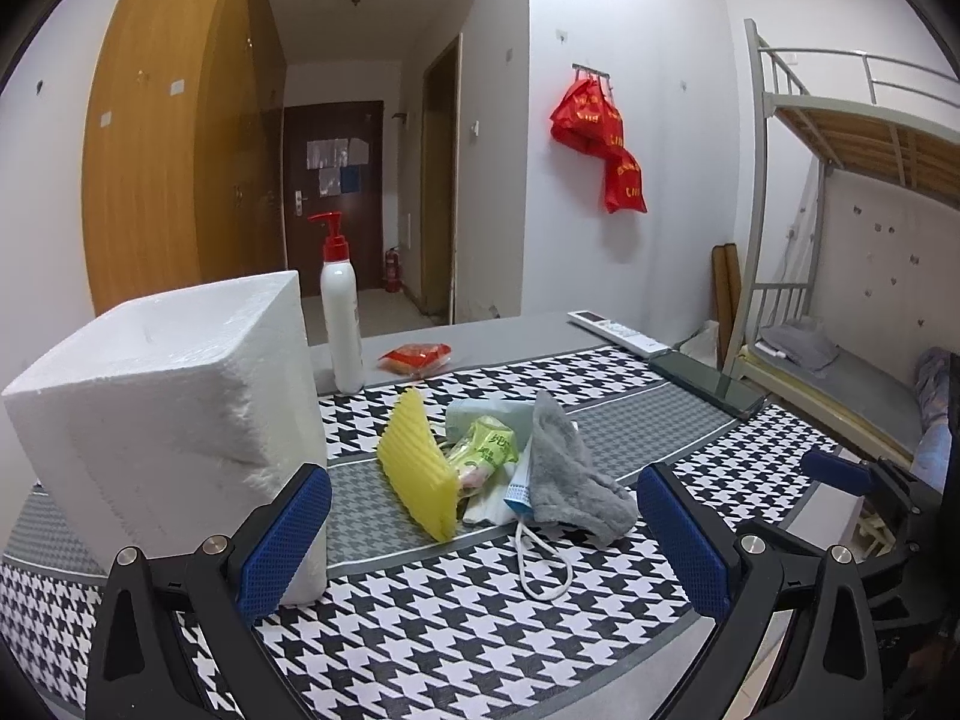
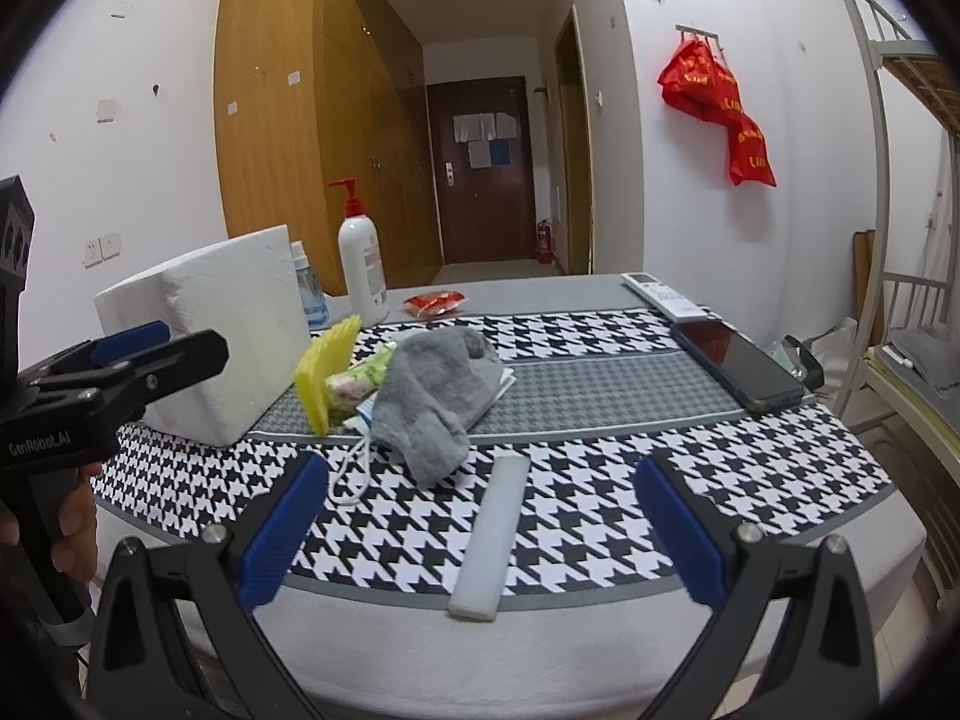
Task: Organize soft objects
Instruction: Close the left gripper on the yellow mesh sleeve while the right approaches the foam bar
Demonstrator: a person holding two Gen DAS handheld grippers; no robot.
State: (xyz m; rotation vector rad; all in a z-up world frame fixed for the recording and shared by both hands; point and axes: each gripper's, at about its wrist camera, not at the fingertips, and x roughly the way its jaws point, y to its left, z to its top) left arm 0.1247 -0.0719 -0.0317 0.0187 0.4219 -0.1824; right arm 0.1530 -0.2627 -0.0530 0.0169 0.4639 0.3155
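Left gripper (image 1: pixel 483 534) fingers spread wide, right gripper (image 2: pixel 483 531) fingers spread wide, grey cloth (image 2: pixel 435 405) beside yellow sponge (image 2: pixel 324 372), white foam box (image 1: pixel 162 414) at left

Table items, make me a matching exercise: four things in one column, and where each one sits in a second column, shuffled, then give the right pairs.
Things:
1. yellow sponge
2. pump bottle
3. white foam strip
4. dark phone

Places:
A. lying alone near the front edge of the table, apart from the pile
B. standing upright behind the white foam box
C. on the right side of the table, just in front of the white remote
D. propped on edge at the left of the pile, next to the grey cloth

Pairs: 1-D, 2-B, 3-A, 4-C
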